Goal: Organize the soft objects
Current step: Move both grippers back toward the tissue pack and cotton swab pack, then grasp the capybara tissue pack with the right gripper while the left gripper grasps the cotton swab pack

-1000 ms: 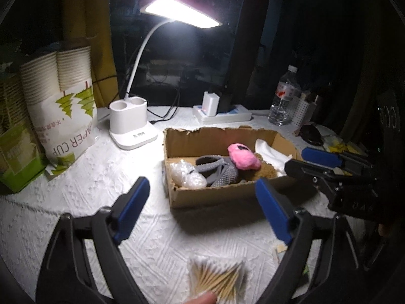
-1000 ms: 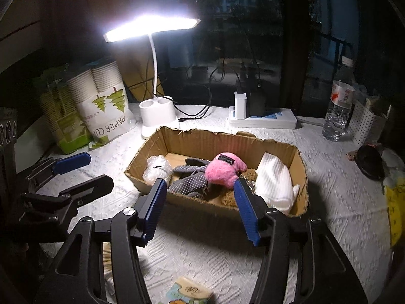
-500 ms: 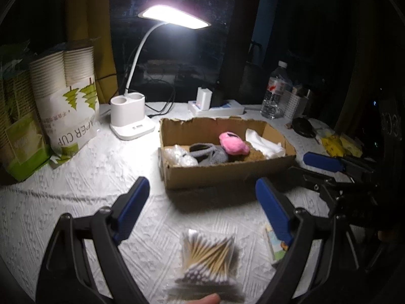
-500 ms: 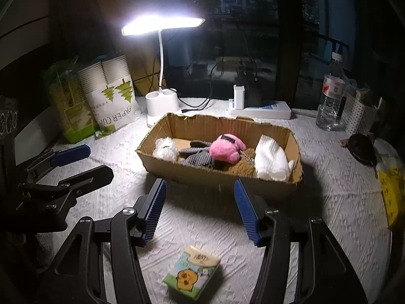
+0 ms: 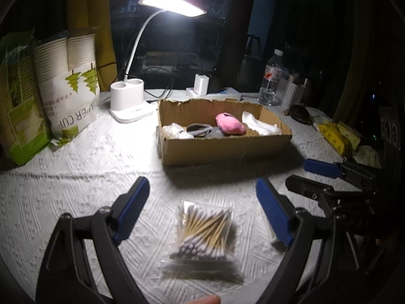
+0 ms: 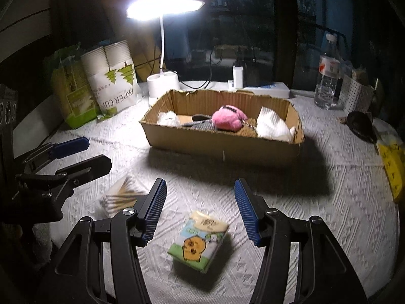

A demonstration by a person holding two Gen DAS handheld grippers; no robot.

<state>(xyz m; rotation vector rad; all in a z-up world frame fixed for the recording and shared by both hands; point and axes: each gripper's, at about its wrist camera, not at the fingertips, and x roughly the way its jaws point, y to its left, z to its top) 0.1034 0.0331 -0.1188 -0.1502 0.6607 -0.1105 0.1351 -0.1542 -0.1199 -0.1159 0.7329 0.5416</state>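
Box (image 6: 222, 149), bench (image 6: 329, 202) centre: holds pink plush (image 6: 227, 120), white cloth (image 6: 273, 126), grey item. Near front edge: swab bag (image 5: 205, 230) below left gripper (image 5: 202, 210), tissue pack (image 6: 200, 240) below right gripper (image 6: 200, 207). Both grippers agape, empty, apparently poised to collect these.

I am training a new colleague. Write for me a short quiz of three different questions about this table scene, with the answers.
1. True or false: the pink plush toy lies inside the brown cardboard box.
2. Which lies before the left gripper? A) clear bag of cotton swabs B) a spoon
3. Fill in: the right gripper is ____ above the small tissue pack with a yellow cartoon.

Key: 1 true; 2 A; 3 open
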